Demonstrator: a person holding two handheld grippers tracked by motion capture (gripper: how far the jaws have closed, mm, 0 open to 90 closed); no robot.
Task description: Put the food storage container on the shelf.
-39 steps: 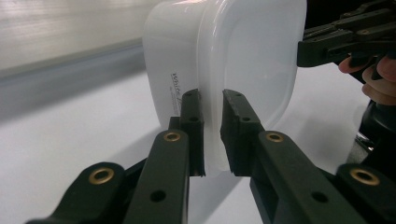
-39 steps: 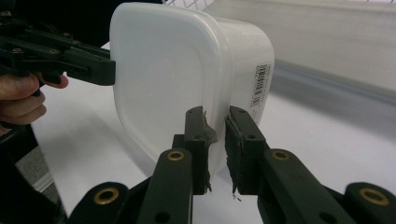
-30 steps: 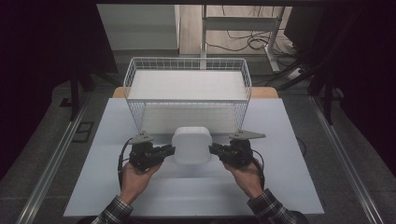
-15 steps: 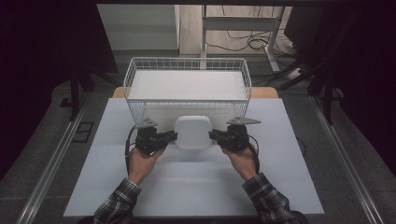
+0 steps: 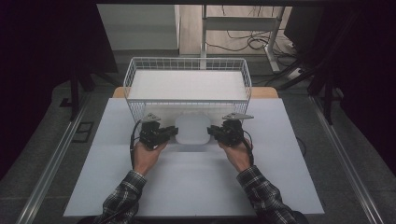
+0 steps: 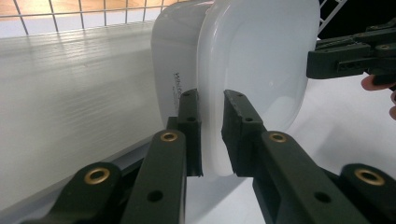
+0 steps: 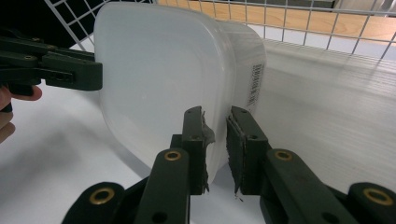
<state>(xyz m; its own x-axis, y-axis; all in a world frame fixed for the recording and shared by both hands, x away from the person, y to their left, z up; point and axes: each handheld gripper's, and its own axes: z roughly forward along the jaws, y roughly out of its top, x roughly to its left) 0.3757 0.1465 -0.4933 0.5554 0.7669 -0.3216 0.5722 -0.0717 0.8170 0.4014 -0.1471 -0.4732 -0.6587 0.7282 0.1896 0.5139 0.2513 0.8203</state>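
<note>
While the white lidded container (image 5: 192,130) hangs just in front of the wire basket (image 5: 187,63) near the tabletop (image 5: 196,186) far edge, the left gripper (image 5: 172,132) and right gripper (image 5: 212,131) each clamp nearly closed jaws on its lid rim at opposite sides.

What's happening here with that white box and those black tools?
A person holds a black two-jaw claw in each hand. The left claw and the right claw each clamp an opposite edge of a white rounded-square plastic container with a lid, holding it between them just in front of a white wire basket on the pale table. The container sits close to the basket's near wall, not inside it.
</note>
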